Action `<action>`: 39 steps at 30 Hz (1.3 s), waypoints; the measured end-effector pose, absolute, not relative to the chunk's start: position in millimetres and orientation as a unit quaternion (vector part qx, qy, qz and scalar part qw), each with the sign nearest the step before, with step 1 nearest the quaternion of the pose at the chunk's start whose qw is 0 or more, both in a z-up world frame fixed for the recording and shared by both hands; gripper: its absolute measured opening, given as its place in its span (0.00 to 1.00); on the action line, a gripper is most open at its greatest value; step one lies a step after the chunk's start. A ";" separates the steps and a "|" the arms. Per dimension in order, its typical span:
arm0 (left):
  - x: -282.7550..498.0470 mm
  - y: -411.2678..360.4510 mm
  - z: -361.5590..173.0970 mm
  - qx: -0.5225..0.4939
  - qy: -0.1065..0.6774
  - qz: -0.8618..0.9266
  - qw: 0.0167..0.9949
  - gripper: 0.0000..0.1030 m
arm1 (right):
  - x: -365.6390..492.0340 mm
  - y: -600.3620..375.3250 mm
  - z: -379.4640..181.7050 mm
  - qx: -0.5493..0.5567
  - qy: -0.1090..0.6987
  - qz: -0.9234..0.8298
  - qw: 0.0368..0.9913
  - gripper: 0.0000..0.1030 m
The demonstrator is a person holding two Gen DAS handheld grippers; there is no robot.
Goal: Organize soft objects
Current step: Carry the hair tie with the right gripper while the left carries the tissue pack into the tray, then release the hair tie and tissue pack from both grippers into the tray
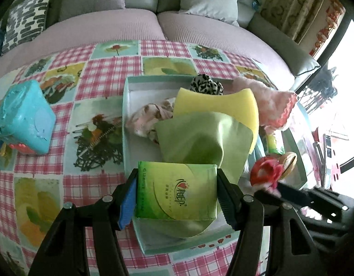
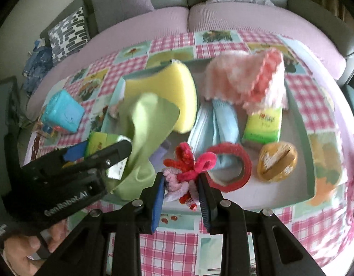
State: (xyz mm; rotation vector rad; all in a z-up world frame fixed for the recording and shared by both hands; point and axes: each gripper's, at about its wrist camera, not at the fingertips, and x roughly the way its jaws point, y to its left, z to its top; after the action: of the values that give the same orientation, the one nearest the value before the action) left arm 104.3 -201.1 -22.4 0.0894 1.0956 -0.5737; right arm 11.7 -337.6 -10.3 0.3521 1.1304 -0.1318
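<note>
My left gripper (image 1: 177,191) pinches a green tissue pack (image 1: 177,189) between its two pads; the blue pad presses one short side and the black pad presses the other side. The pack hangs over the near end of a pale teal box (image 1: 127,119). Just beyond my left fingertips a light green cloth (image 1: 199,138) lies in this box, and behind it stands a yellow sponge (image 1: 220,103). Further beyond are a leopard-print scrunchie (image 1: 205,84) and a crumpled beige cloth (image 1: 151,117), which lies to the left of the green cloth. Far to the left of my left fingers, on the checked tablecloth (image 1: 103,73), stands a blue plastic box (image 1: 23,117).

My right gripper (image 2: 181,184) is closed on a bundle of red and pink fuzzy pipe cleaners (image 2: 188,168), which sticks out beyond its fingertips. Directly beyond and to the right of these fingers lies a red tape roll (image 2: 232,168) in a second teal tray (image 2: 307,142), and beside it a yellow tape roll (image 2: 276,161). Further away I see a folded blue cloth (image 2: 222,124), a second green tissue pack (image 2: 263,126) and a pink knitted cloth (image 2: 248,80) that partly covers it. To the left of my right fingers my other gripper is visible with its pack.
</note>
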 end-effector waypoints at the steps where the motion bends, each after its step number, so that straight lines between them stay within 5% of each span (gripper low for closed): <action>1: 105.0 -200.6 -24.0 0.037 0.518 -0.271 0.811 0.63 | 11.3 -337.2 -13.0 0.166 0.535 -0.062 0.826 0.30; 8: 107.2 -197.1 -29.1 0.022 0.535 -0.274 0.799 0.64 | 9.0 -336.1 -24.6 0.170 0.549 -0.065 0.816 0.32; 12: 105.4 -190.8 -26.1 0.016 0.528 -0.275 0.803 0.77 | 9.4 -336.0 -26.0 0.171 0.553 -0.070 0.813 0.33; 18: 96.8 -172.9 -21.2 0.009 0.515 -0.272 0.812 0.81 | 10.3 -332.7 -29.0 0.181 0.554 -0.072 0.809 0.55; 36: 83.0 -76.7 -22.3 0.054 0.513 -0.130 0.847 0.92 | -16.2 -286.0 -15.8 0.168 0.518 -0.091 0.834 0.85; 39: 78.9 -68.2 -21.3 0.059 0.516 -0.122 0.846 0.92 | -21.5 -279.4 -18.3 0.168 0.515 -0.097 0.835 0.96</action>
State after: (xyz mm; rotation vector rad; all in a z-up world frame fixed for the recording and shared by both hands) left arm 78.9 -68.2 -21.3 0.1245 1.0885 -0.2572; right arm -21.5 -279.4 -18.3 0.3560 1.0895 -0.2052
